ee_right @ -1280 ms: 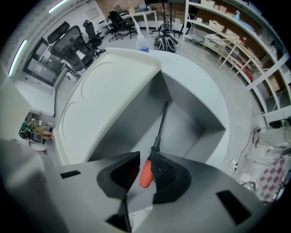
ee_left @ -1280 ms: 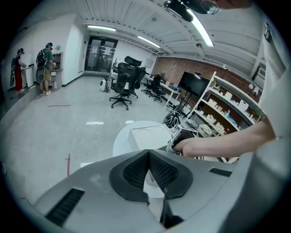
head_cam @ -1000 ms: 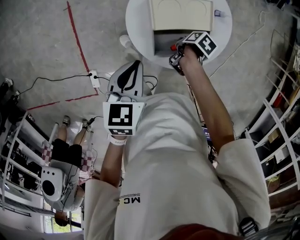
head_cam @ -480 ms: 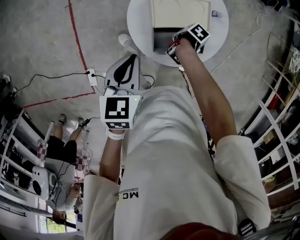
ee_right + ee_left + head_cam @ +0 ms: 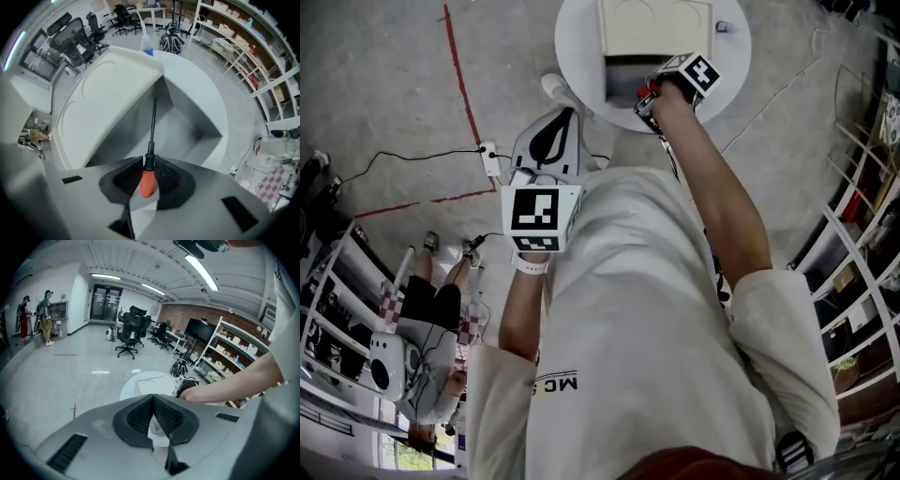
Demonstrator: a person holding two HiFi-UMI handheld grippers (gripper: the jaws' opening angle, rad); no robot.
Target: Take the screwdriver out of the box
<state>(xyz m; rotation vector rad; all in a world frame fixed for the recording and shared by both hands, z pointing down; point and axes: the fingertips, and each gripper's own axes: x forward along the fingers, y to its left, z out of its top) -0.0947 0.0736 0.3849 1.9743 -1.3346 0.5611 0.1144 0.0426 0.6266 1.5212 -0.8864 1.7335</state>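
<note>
Closing on the screwdriver (image 5: 150, 157), the right gripper (image 5: 149, 165) points straight down, its pads pinching the orange handle from both sides. The shaft reaches into the open box (image 5: 122, 131) on the round table (image 5: 201, 79). With the grip made, a lift looks due. The left gripper (image 5: 152, 416) hangs back, jaws together and empty.

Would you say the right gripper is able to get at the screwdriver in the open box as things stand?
Most likely yes: the box is open, and the fingers of the right gripper are closing round the handle of the screwdriver, nothing else between them.
</note>
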